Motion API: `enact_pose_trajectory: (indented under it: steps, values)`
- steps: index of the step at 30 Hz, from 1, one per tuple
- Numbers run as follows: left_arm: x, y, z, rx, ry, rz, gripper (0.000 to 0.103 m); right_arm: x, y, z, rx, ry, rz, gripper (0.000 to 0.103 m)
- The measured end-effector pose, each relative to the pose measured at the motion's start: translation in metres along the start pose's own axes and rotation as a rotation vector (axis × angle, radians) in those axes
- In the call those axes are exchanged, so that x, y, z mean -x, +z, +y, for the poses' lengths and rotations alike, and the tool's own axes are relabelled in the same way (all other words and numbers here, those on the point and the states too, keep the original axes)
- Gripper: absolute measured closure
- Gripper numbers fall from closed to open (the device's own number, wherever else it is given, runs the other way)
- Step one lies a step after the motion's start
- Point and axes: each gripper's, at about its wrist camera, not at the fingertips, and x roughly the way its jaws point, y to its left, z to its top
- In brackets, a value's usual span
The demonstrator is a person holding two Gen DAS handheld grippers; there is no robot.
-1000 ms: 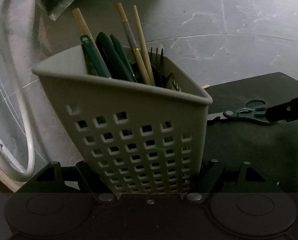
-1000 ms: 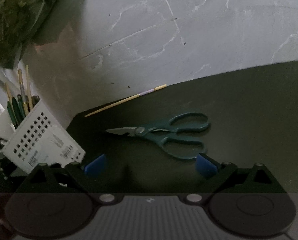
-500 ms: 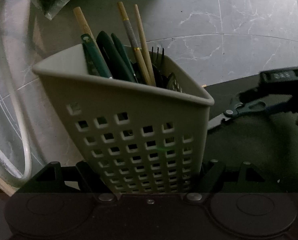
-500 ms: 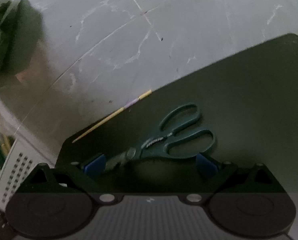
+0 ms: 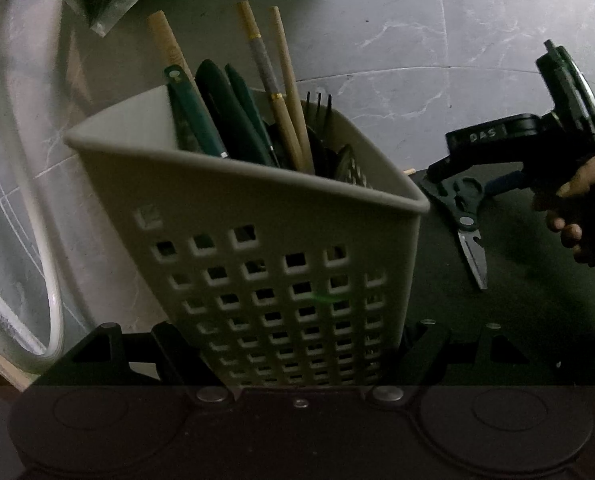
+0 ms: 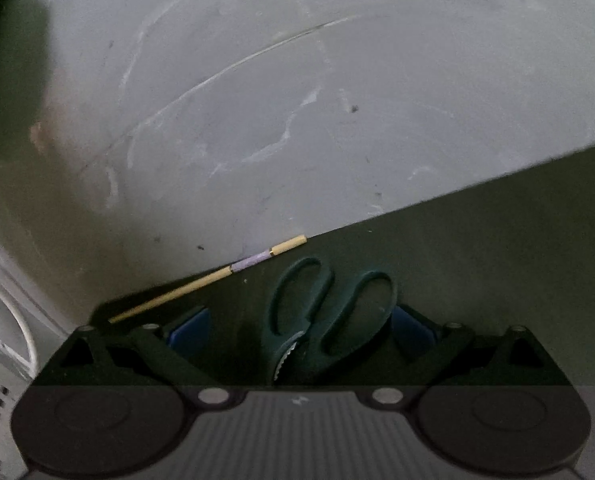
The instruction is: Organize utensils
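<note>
Only the left wrist view shows the left gripper (image 5: pixel 301 344) clenched on the perforated basket (image 5: pixel 281 248) holding chopsticks (image 5: pixel 285 92), green-handled utensils (image 5: pixel 217 116) and a fork (image 5: pixel 318 106). In the right wrist view, the scissors (image 6: pixel 329 316) lie at lower centre on the dark table (image 6: pixel 497 248) between the released right gripper's (image 6: pixel 299 330) fingers, beside a lone chopstick (image 6: pixel 205 280).

Grey marbled floor (image 6: pixel 297 120) lies beyond the gripper; dark counter (image 6: pixel 497 260) beneath it; dim light throughout.
</note>
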Motion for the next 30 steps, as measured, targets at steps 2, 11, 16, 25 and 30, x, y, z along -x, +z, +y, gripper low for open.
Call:
enact_pose_trajectory:
  steps: [2, 11, 16, 25, 30]
  values:
    - [0.000, 0.000, 0.000, 0.003, 0.000, 0.001, 0.022, -0.004, 0.000, 0.004, 0.023, 0.001, 0.000, 0.005]
    - [0.000, -0.001, 0.001, 0.009, 0.000, 0.001, 0.021, -0.021, 0.009, 0.028, 0.182, -0.012, 0.021, 0.010]
    - [0.000, -0.002, 0.002, 0.013, -0.003, 0.000, 0.021, -0.019, 0.006, 0.044, 0.279, -0.041, -0.007, 0.010]
    - [0.000, -0.002, 0.005, 0.018, -0.005, -0.001, 0.021, -0.037, -0.005, 0.085, 0.521, -0.014, 0.021, 0.038]
    - [-0.001, -0.002, 0.005, 0.025, -0.005, -0.002, 0.021, -0.048, -0.001, 0.092, 0.510, -0.066, 0.071, 0.062]
